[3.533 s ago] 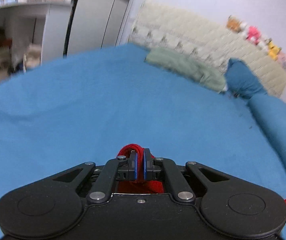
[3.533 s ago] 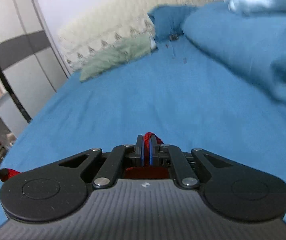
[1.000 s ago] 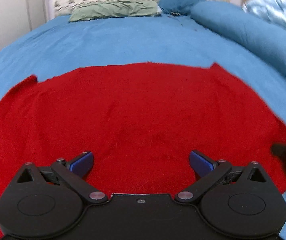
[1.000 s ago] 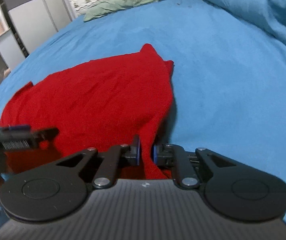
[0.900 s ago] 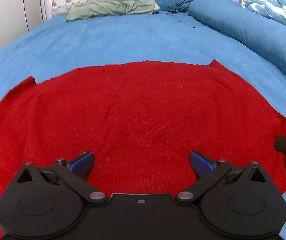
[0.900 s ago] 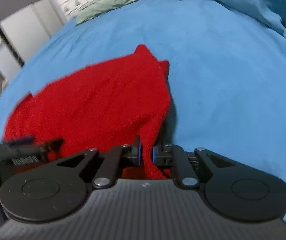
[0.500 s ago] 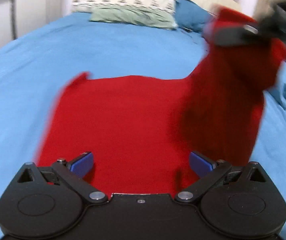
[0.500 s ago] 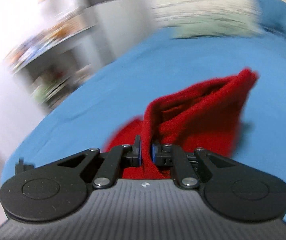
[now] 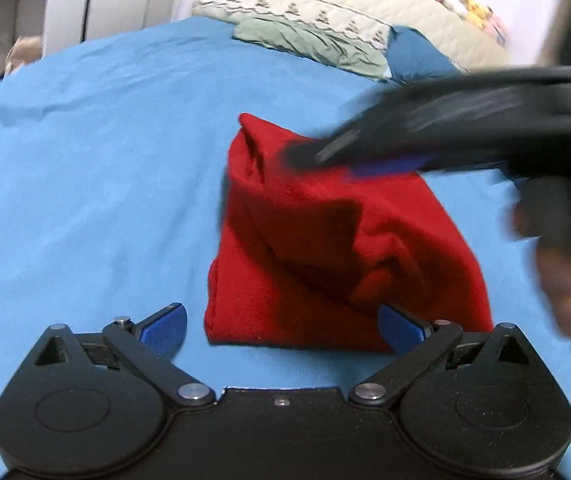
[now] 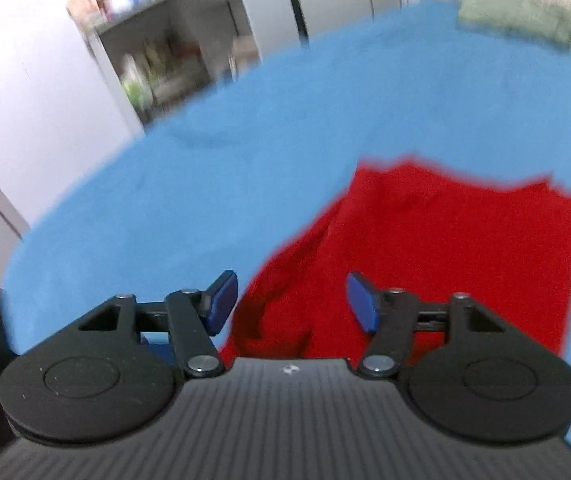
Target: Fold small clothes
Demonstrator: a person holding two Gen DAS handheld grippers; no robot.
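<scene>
The red cloth [image 9: 349, 248] on the bed [image 9: 105, 152] looks soft and light. Both tools, left [image 9: 281, 330] and right [image 10: 291, 302], are open and hold nothing. Pinch a corner.

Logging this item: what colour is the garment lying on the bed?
Solid red, no pattern visible. The garment shows best in the left wrist view, folded over on the blue bed sheet.

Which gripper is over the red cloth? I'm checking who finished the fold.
The right gripper: it hangs open above the far part of the red cloth. The left gripper sits open at its near edge.
</scene>
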